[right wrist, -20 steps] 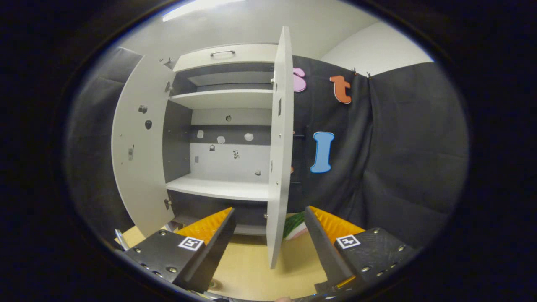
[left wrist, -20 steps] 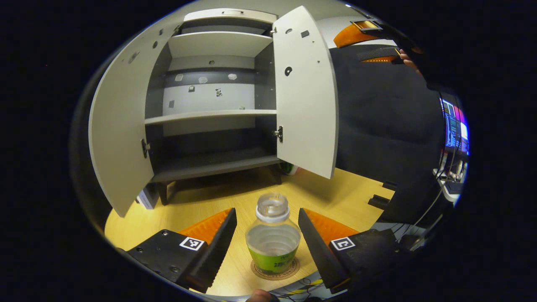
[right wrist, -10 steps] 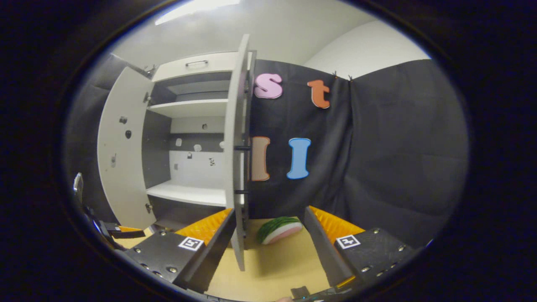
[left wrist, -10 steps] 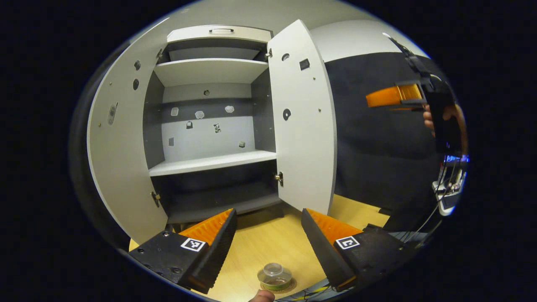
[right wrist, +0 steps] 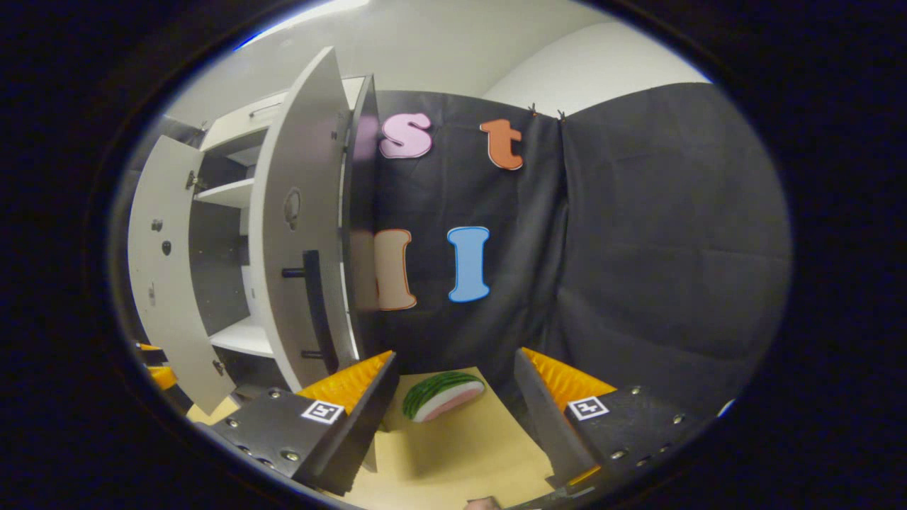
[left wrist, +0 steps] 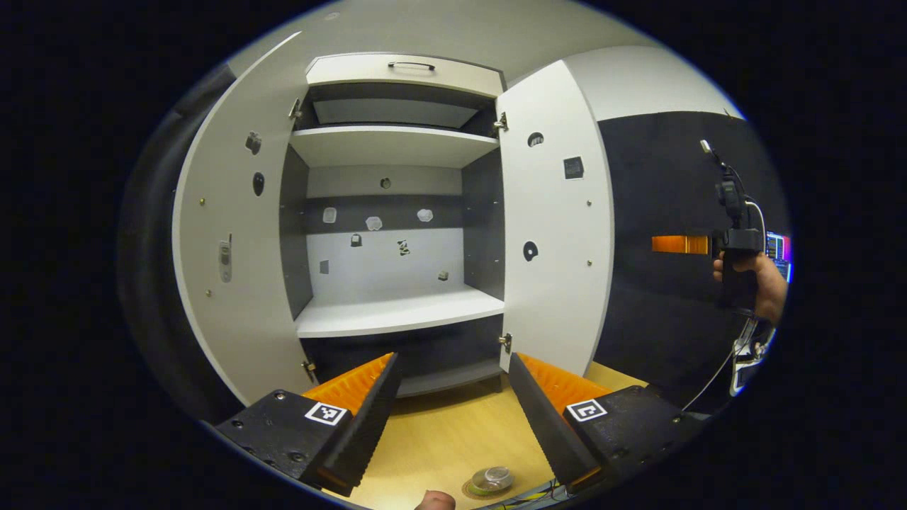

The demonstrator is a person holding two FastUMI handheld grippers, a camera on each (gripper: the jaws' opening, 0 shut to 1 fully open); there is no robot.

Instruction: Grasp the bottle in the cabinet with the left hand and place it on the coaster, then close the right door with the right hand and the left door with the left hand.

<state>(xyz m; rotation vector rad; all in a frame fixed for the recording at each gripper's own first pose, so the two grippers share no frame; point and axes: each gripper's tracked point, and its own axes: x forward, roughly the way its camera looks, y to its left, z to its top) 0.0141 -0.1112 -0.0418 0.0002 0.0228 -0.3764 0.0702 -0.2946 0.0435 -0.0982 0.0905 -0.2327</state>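
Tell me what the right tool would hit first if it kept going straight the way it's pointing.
Probably the watermelon slice lying on the table: it sits between the open right tool's fingers, just ahead. Above it the line runs to the black cloth wall. The right door stands off to the left. Depth is hard to judge.

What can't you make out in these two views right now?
- Bottle on the coaster, left gripper view: far below, too small for detail.
- Cabinet's lowest shelf: partly behind the left hand-held gripper.
- Cabinet interior, right gripper view: mostly covered by the right door.
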